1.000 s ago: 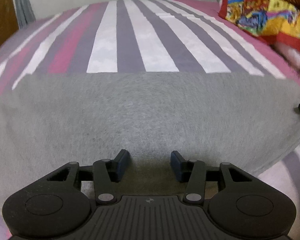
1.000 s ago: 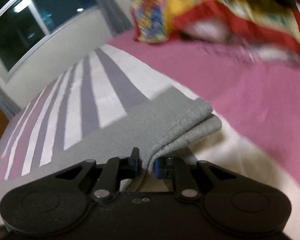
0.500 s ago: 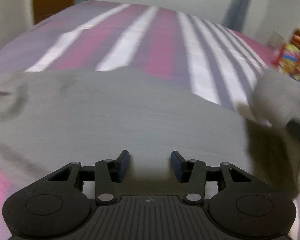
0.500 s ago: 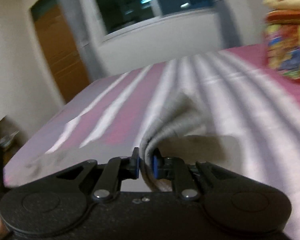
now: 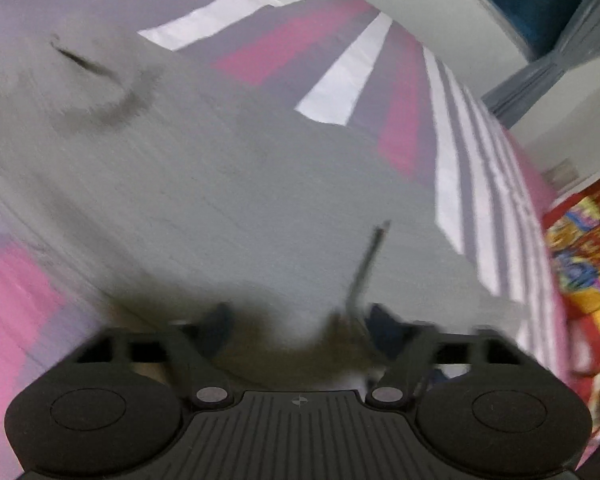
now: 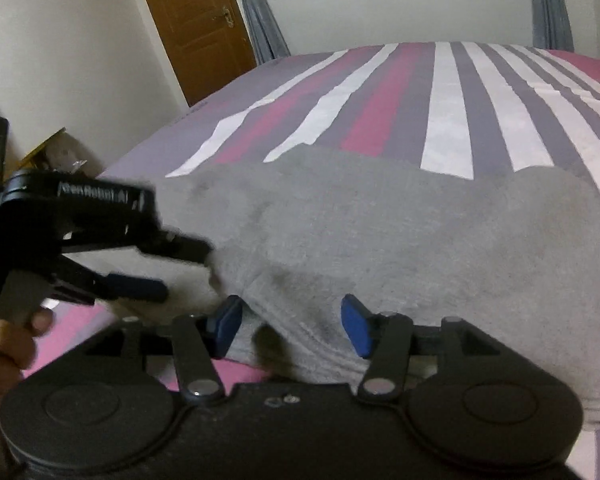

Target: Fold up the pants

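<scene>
**A:** Pants (image 6: 400,232), grey and soft, lying across the near part of the striped bedsheet (image 6: 448,120), folded over on themselves; both grippers are letting go, I'd say, because the fold has landed where it was wanted

**B:** Agreed; the right gripper (image 6: 292,324) has its jaws opening, blue pads standing apart, a rumpled corner of the fabric lying between them but neither pad pressing on it; the cloth just sags there on its own weight

**A:** And the left gripper (image 6: 176,268), seen from the right wrist at the pants' left edge, is opening too, fingers spread with nothing clamped; in its own view (image 5: 300,320) things are blurred, grey cloth bunched low between the fingers, so I'd call that loose contact at most

**B:** A hand (image 6: 8,340) shows at the lower left, wrapped round that gripper's handle; the two tools sit close together at the near hem, which makes sense if they carried one end over to the other

**A:** Room to work: the far edge of the pants runs wavy across the stripes, plenty of bare sheet beyond it; a bright patterned bundle (image 5: 580,248) sits well off to the right, no obstacle; the bed's near edge is tight under the grippers, so another fold would probably go sideways or away from us
</scene>
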`<state>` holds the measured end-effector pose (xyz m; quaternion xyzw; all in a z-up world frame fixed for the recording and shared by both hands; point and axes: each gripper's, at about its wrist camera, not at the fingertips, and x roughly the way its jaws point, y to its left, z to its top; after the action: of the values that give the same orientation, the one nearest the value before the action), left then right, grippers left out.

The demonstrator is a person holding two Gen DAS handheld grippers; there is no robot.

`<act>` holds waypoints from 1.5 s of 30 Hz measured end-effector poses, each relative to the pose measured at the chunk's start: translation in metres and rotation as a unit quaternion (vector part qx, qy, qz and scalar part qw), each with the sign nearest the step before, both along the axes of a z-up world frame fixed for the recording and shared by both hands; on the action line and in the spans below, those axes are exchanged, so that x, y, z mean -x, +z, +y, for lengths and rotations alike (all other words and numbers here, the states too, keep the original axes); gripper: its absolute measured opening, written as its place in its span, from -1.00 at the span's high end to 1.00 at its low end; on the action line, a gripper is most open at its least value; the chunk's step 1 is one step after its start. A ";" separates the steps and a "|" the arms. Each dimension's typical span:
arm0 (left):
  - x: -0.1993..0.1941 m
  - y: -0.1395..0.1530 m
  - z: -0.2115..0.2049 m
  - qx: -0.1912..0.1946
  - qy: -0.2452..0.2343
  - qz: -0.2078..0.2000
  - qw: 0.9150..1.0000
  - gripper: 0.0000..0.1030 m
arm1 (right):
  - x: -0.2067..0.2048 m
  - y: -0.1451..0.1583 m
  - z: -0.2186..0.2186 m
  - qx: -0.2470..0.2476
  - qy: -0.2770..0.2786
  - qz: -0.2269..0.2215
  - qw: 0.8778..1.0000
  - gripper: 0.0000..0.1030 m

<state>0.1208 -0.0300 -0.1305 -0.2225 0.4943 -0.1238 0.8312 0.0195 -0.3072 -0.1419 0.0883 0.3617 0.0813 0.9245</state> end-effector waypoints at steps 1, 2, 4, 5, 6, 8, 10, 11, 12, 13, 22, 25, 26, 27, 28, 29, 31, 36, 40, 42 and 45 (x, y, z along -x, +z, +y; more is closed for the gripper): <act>0.002 0.000 -0.003 0.012 -0.002 -0.001 1.000 -0.67 | 0.005 0.001 -0.004 0.001 -0.002 -0.005 1.000 -0.07; 0.002 -0.001 -0.006 0.030 -0.008 0.004 1.000 -0.68 | 0.010 0.005 -0.007 0.003 -0.008 -0.011 1.000 -0.08; 0.001 -0.006 -0.011 0.041 -0.014 0.021 0.999 -0.68 | 0.015 0.008 -0.015 -0.003 -0.019 -0.021 1.000 -0.12; 0.001 -0.008 -0.014 0.043 -0.015 0.029 0.999 -0.68 | 0.021 0.011 -0.019 -0.009 -0.025 -0.025 0.999 -0.13; -0.001 -0.011 -0.015 0.048 -0.014 0.033 0.998 -0.68 | 0.025 0.014 -0.023 -0.014 -0.031 -0.031 0.999 -0.15; 0.000 -0.019 -0.020 0.066 -0.017 0.041 0.997 -0.65 | 0.032 0.019 -0.032 -0.017 -0.043 -0.044 0.998 -0.23; -0.001 -0.025 -0.030 0.079 -0.028 0.054 0.995 0.05 | 0.039 0.023 -0.042 -0.018 -0.057 -0.054 0.997 -0.28; -0.002 -0.031 -0.035 0.086 -0.032 0.068 0.993 0.12 | 0.043 0.025 -0.047 -0.019 -0.063 -0.057 0.996 -0.29; 0.000 -0.034 -0.041 0.087 -0.029 0.070 0.993 0.12 | 0.044 0.025 -0.052 -0.020 -0.069 -0.058 0.996 -0.29; 0.001 -0.038 -0.045 0.085 -0.025 0.066 0.994 0.12 | 0.045 0.025 -0.057 -0.020 -0.076 -0.058 0.995 -0.29; 0.003 0.021 -0.039 0.097 -0.005 -0.037 0.995 0.77 | 0.049 0.027 -0.116 0.018 -0.186 -0.053 0.981 -0.06; 0.002 0.053 -0.028 0.098 -0.003 -0.092 0.991 1.00 | 0.043 0.030 -0.128 0.019 -0.202 -0.056 0.978 -0.04; 0.002 0.062 -0.024 0.092 -0.004 -0.111 0.990 1.00 | 0.042 0.029 -0.128 0.018 -0.201 -0.057 0.978 -0.03; 0.002 0.066 -0.017 0.077 -0.008 -0.124 0.989 1.00 | 0.039 0.029 -0.126 0.019 -0.198 -0.057 0.978 -0.03; 0.002 0.066 -0.015 0.057 -0.009 -0.131 0.990 1.00 | 0.037 0.027 -0.122 0.022 -0.191 -0.055 0.980 -0.03; 0.002 0.057 -0.012 0.037 -0.008 -0.122 0.992 1.00 | 0.037 0.023 -0.117 0.027 -0.182 -0.049 0.982 -0.02; -0.003 0.034 -0.009 0.030 -0.012 -0.078 0.996 0.99 | 0.033 0.014 -0.110 0.038 -0.173 -0.034 0.984 0.01; -0.004 -0.005 -0.008 0.075 -0.015 0.002 0.997 0.99 | 0.036 0.002 -0.108 0.025 -0.164 -0.016 0.986 0.00; -0.009 -0.014 -0.013 0.095 -0.013 0.021 0.995 0.61 | 0.038 -0.001 -0.108 0.034 -0.157 -0.011 0.987 -0.01; -0.005 -0.017 -0.013 0.105 -0.003 0.027 0.994 -0.37 | 0.042 -0.002 -0.110 0.030 -0.160 -0.011 0.987 -0.01; 0.017 -0.019 -0.011 0.100 0.016 0.006 0.995 -0.81 | 0.047 -0.002 -0.113 0.030 -0.163 -0.010 0.986 -0.01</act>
<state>0.1038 -0.0405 -0.1495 -0.3133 0.4803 -0.1577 0.8039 -0.0271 -0.4202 -0.1439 0.1178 0.3356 -0.0806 0.9311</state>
